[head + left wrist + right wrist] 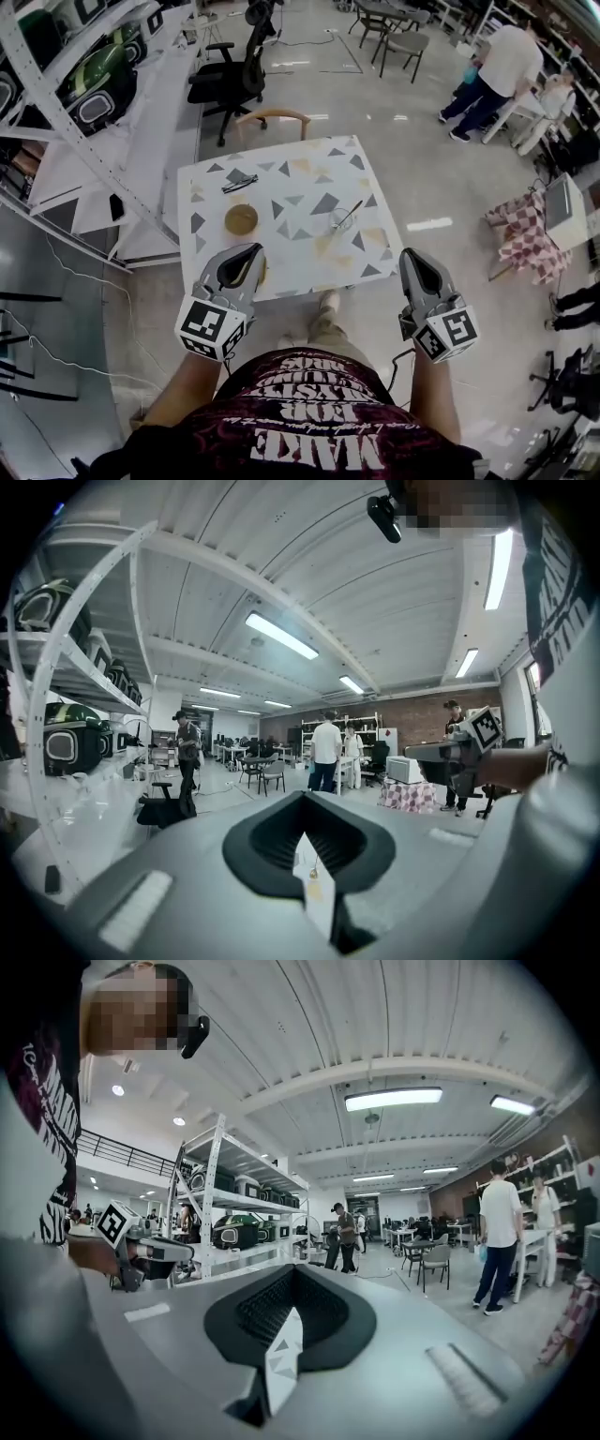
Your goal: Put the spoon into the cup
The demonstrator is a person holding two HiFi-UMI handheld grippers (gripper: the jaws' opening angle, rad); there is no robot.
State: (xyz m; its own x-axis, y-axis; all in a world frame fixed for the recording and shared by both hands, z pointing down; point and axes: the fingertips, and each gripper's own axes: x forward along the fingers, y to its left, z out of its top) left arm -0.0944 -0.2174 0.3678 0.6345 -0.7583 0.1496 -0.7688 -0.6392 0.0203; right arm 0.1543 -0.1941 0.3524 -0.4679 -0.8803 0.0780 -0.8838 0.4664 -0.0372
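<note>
On the white table with grey and yellow triangles (pixel 300 178) stands a clear cup (pixel 341 221), right of centre. A thin spoon (pixel 352 214) leans in it, handle up and to the right. My left gripper (pixel 246 253) hangs over the table's near left edge, jaws together and empty. My right gripper (pixel 413 256) is off the near right corner, above the floor, also shut on nothing. In each gripper view the jaws meet in a thin slit: left gripper (pixel 314 883), right gripper (pixel 281 1354).
A round brown disc (pixel 241 219) and a small dark object (pixel 240 182) lie on the table's left half. A wooden chair (pixel 272 116) stands at the far edge, a black office chair (pixel 230 80) beyond. Metal shelving (pixel 84 112) runs along the left. People (pixel 497 70) stand at back right.
</note>
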